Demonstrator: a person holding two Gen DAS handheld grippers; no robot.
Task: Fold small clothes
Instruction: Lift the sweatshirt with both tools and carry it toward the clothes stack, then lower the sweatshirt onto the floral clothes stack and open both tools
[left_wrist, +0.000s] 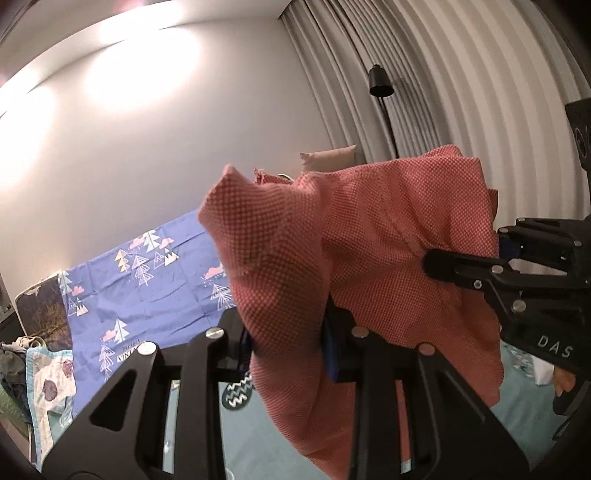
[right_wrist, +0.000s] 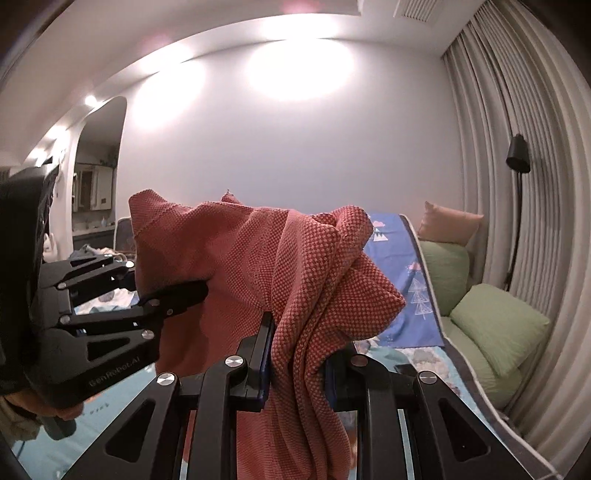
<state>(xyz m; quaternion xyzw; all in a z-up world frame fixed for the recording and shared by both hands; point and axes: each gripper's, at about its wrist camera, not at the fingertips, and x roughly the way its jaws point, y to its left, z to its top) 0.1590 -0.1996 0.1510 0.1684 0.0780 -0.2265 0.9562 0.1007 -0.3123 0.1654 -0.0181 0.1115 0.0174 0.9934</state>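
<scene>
Holding the red cloth (left_wrist: 369, 236) up between two grippers, clear of the bed (right_wrist: 417, 354).

The left gripper (left_wrist: 288, 347) is clamped on a bunched fold of the cloth, which rises from its jaws and flops over them; the right gripper (right_wrist: 299, 354) pinches another fold the same way, with the rest draping down past its fingers. In each view the other gripper comes in from the side and bites the same cloth close by, so the two holds sit near each other and the fabric between them is slack and crumpled, not stretched. The cloth's long run seems to hang downward, though the low hem is hidden. I'd judge the coming move rests on drawing the two holds apart sideways to spread an edge; neither hand looks nearer the bed.
</scene>
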